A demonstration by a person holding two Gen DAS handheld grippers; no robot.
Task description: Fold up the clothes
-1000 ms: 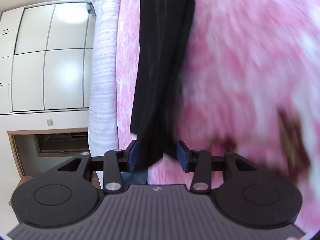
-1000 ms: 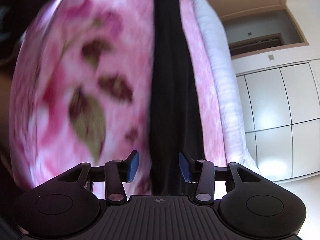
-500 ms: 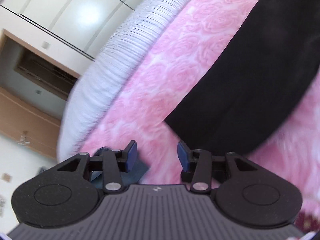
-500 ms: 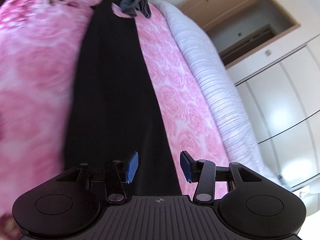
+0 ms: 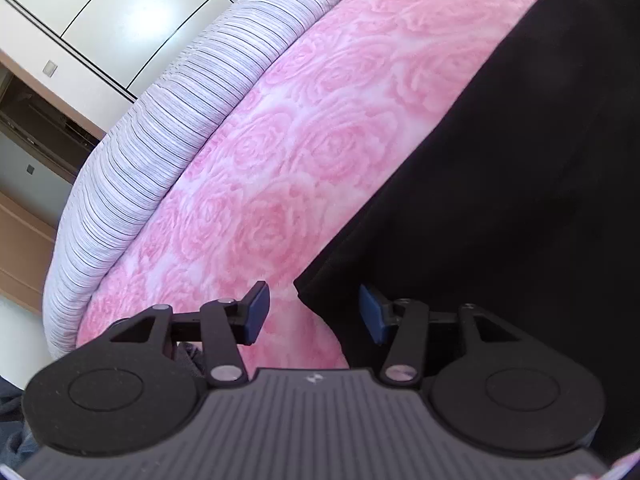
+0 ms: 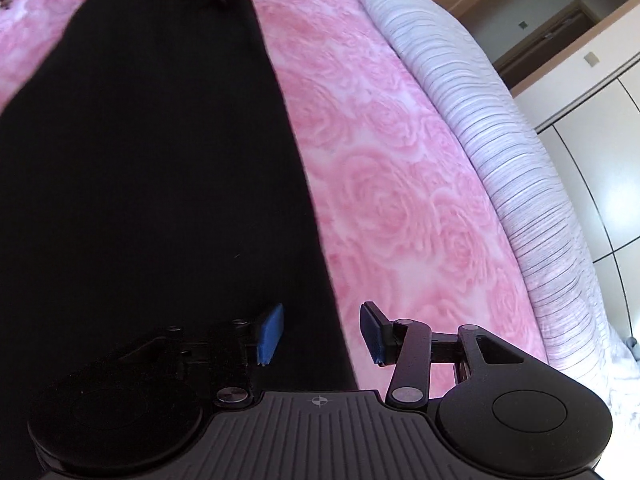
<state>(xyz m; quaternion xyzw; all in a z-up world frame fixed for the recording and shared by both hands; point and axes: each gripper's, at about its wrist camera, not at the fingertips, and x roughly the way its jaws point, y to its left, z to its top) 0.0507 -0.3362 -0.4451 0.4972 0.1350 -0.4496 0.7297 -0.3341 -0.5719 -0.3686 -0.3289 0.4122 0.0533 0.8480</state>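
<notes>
The black garment [image 6: 152, 168] lies flat along the pink blanket [image 6: 400, 200], its long axis running between my grippers. My left gripper [image 5: 314, 314] and right gripper [image 6: 322, 334] both gape, empty, each straddling an end corner; whether it's already folded double, I can't quite tell.

Bed under pink rose-patterned blanket [image 5: 288, 168], fabric filling most of both views. Along far edge of bed, white quilt with thin dark stripes [image 5: 160, 140], rolled over side. Beyond bed, white panelled wardrobe doors [image 5: 100, 4] with bright glare. Beside wardrobe, wood-framed recess [image 6: 560, 20], dark inside. Small grey wall switch [image 5: 49, 67] near recess.
</notes>
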